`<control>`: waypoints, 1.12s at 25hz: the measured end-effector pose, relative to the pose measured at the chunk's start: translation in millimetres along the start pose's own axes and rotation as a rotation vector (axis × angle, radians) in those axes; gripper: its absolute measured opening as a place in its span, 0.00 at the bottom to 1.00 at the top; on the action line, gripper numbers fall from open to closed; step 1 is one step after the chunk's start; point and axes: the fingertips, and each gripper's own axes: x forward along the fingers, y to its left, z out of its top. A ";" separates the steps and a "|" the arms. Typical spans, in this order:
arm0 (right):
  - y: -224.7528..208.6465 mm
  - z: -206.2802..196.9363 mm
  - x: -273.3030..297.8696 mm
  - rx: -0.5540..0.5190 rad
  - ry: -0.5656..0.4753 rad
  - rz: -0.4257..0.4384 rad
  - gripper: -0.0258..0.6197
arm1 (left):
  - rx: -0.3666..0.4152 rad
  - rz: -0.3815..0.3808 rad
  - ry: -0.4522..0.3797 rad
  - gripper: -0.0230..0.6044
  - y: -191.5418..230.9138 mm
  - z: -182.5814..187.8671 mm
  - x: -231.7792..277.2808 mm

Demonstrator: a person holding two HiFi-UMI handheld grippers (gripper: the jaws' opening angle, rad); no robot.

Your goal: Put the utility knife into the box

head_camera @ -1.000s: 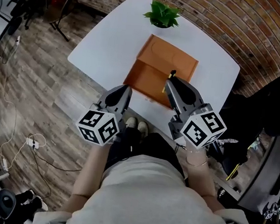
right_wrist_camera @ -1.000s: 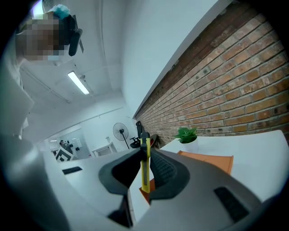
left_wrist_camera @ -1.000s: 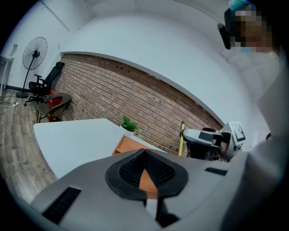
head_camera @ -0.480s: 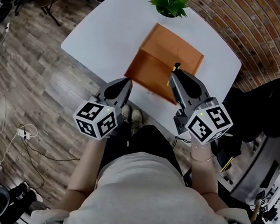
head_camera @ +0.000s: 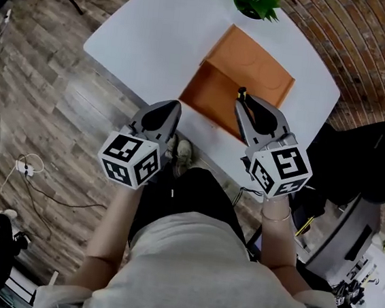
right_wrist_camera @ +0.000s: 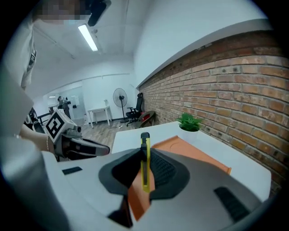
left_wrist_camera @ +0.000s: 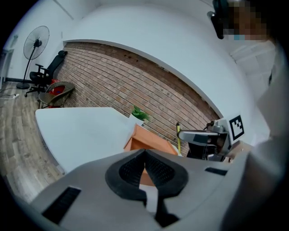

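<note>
head view: orange box (head_camera: 216,94), utility knife (head_camera: 240,93) in right claw (head_camera: 244,106)

The left gripper (head_camera: 173,106) and right gripper (head_camera: 245,101) point forward side by side, bare forearms (head_camera: 113,218) behind them. The left's jaws are pressed together, seemingly with nothing between. The right's jaws clamp a knife (right_wrist_camera: 145,159) that stands upright between them
</note>
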 end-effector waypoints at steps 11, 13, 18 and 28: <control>-6.0 -48.9 47.7 -0.079 0.216 0.035 0.13 | -0.056 -0.072 0.016 0.05 7.6 -8.1 12.3; -3.5 -56.9 55.0 -0.090 0.256 0.049 0.13 | -0.067 -0.079 0.017 0.05 8.6 -11.1 12.7; 1.3 -80.2 72.2 -0.105 0.352 0.082 0.13 | -0.093 -0.108 0.032 0.05 7.4 -20.2 14.0; 11.5 -114.1 94.9 -0.129 0.522 0.108 0.13 | -0.096 -0.105 0.052 0.05 23.7 -28.2 7.4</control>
